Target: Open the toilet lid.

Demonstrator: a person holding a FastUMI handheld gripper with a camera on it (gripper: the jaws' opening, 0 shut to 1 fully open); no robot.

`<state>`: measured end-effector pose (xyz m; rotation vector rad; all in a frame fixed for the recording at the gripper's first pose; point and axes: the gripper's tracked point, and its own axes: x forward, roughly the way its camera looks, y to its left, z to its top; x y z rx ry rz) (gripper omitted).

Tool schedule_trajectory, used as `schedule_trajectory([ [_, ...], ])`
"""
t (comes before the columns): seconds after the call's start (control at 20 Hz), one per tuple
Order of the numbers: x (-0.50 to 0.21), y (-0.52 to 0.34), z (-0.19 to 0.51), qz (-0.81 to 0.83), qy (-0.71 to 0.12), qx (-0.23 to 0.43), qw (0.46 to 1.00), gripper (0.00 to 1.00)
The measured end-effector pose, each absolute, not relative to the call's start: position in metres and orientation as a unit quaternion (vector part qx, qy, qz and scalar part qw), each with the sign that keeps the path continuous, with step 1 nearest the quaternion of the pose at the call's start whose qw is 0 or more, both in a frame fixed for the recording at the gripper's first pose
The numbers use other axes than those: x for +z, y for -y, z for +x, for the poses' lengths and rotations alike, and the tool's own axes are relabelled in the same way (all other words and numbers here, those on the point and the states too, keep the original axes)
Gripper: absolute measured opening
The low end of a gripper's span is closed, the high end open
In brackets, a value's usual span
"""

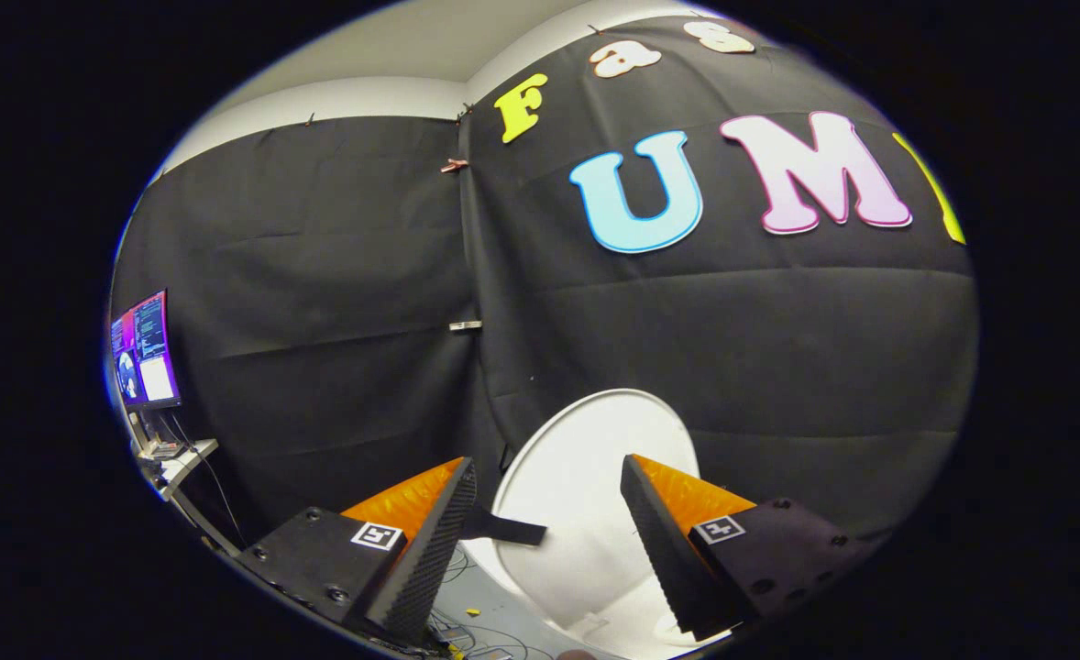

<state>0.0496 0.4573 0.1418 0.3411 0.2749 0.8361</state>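
The white toilet lid (586,477) stands raised, leaning back toward the black cloth wall just beyond my fingers. A black strap tab (508,529) sticks out from its left edge, close to the left finger. My gripper (549,477) is open, with a wide gap between the fingers and nothing pressed between them. The lid's rounded top shows above and between the fingertips; the white body of the toilet (636,614) shows low between the fingers.
A lit monitor (144,350) stands on a small shelf (178,458) far off to the left. Cables (467,632) lie on the floor below the left finger. The black cloth wall closes the space behind the toilet.
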Motion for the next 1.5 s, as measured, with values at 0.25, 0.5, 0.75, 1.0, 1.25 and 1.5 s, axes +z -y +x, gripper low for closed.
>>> schedule_trajectory([
  [0.25,0.134,-0.383,0.059,0.156,-0.118,0.355,0.914,0.99],
  [0.5,0.112,-0.273,0.067,0.143,-0.096,0.275,0.946,0.99],
  [0.75,0.071,-0.162,0.072,0.13,-0.093,0.177,0.971,0.99],
  [1.0,0.026,-0.085,0.043,0.092,-0.087,0.118,0.985,0.99],
  [1.25,0.002,-0.036,0.01,0.064,-0.057,0.062,0.994,0.99],
  [1.5,0.015,-0.007,0.008,0.061,-0.014,0.023,0.998,0.99],
])
